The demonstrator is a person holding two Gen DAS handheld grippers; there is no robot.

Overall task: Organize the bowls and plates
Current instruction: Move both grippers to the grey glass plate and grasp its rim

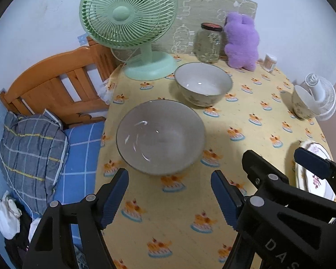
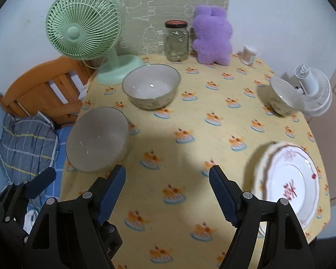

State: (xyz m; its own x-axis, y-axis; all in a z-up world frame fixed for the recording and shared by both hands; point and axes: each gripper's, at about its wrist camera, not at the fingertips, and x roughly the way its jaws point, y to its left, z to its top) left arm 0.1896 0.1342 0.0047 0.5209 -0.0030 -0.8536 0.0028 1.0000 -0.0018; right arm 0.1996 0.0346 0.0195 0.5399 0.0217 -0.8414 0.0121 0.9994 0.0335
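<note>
Three round glazed bowls [image 1: 160, 137] | scalloped plate [image 2: 289, 183] | printed tablecloth [image 2: 190, 157]

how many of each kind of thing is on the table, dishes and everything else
bowls: 3 (grey, cream by the green fan, small one by the white fan)
plates: 1 stack, number in it unclear
fans: 2 (green, white)
glass jar: 1
purple plush: 1
small container: 1
total: 9

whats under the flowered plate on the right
A second plate: its cream scalloped rim shows past the flowered plate on the left. Its face is covered, so any pattern is hidden.
</note>
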